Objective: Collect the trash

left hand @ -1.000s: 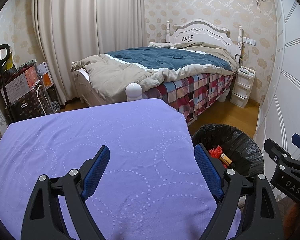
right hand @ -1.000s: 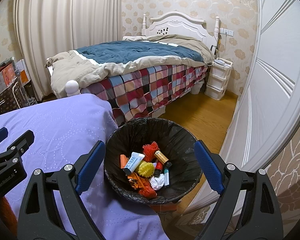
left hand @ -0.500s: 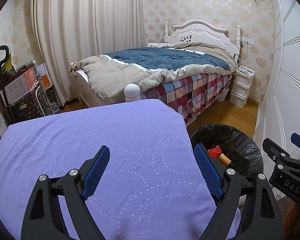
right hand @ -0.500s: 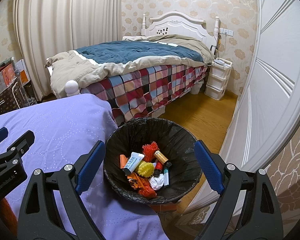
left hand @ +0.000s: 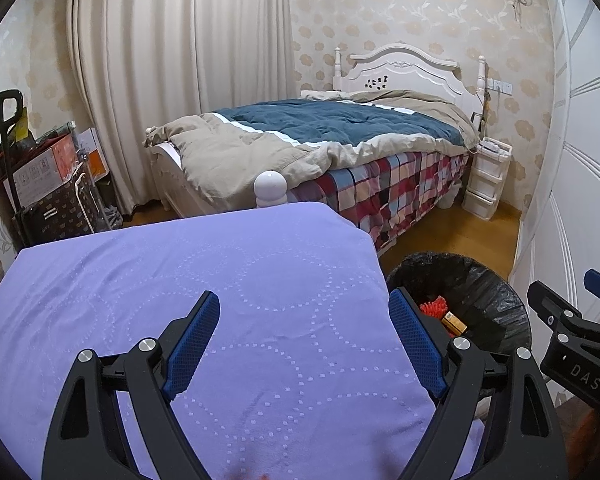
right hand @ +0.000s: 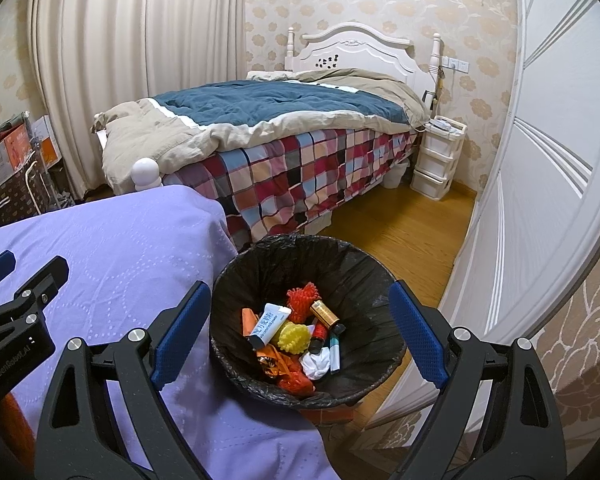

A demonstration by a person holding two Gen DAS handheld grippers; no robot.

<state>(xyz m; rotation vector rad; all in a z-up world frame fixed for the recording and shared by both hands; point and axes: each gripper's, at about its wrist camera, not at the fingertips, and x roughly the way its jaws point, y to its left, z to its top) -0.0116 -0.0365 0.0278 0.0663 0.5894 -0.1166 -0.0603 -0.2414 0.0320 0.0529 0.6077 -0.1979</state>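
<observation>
A: What are the grippers doing?
B: Left gripper (left hand: pixel 304 338) spread wide, empty, above the purple cloth (left hand: pixel 180 280). Right gripper (right hand: pixel 300 326) likewise agape, holding nothing.
A: And the trash?
B: Trash (right hand: pixel 296 340) lies in the black-lined bin (right hand: pixel 260 264), beside the cloth; the bed (right hand: pixel 260 120) is beyond.

Trash bin (right hand: pixel 260 264) mouth open above — wardrobe door (right hand: pixel 540 184) seemingly close beside.

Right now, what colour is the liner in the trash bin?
Black; the liner of the trash bin shows best in the right wrist view.
</observation>
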